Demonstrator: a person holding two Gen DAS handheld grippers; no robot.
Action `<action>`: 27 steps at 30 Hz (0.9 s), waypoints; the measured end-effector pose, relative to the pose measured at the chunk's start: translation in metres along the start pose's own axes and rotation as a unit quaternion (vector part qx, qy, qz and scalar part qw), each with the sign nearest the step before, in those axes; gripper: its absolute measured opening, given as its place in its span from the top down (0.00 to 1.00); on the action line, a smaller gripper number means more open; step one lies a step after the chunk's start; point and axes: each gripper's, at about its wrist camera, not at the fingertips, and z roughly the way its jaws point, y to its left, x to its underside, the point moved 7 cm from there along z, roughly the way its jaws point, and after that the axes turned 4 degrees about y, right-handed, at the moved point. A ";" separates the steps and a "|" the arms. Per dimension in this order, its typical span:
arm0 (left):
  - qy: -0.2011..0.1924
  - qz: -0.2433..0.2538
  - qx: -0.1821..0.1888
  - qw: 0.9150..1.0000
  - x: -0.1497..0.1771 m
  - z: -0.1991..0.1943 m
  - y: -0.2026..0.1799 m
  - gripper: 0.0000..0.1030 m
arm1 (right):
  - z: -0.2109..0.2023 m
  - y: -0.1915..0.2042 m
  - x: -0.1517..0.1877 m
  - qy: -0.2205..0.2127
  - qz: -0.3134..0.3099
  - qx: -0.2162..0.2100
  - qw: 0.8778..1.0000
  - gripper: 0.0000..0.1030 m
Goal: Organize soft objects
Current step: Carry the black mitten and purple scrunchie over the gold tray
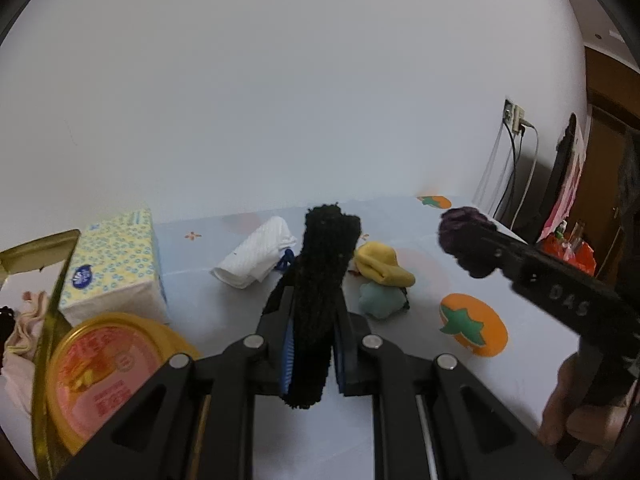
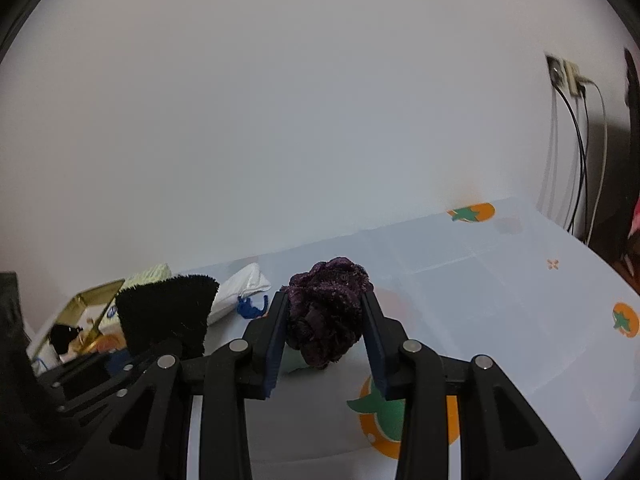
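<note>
**Both tongs loaded; three soft items left on worktop**

Progress: two soft items are lifted clear of the worktop, one per hand. A gold tin with its lid raised is seen at far left, with pale cloth inside; it is judged to be the collection container, though this cannot be confirmed. Left unsorted on the worktop: a folded white cloth, a yellow soft piece and a pale green soft piece, the last two touching. A tissue pack and a round pink-lidded tin stand beside the gold tin. The task is judged roughly midway.

Left tongs: closed fully on a black fuzzy cloth, which stands upright between the blue pads and projects well beyond the tips; its lower end hangs behind them.

Right tongs: partly closed on a dark purple scrunchie, bunched between the two jaws and pressed on both sides. In the left wrist view it is seen held above the worktop, to the right of the remaining items.

The gold tin lies near the left tongs and farther from the right.
</note>
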 end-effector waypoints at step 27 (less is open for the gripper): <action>-0.019 0.018 -0.026 0.999 0.016 -0.039 0.017 0.87 | -0.024 0.024 0.025 -0.034 -0.045 0.050 0.997 0.62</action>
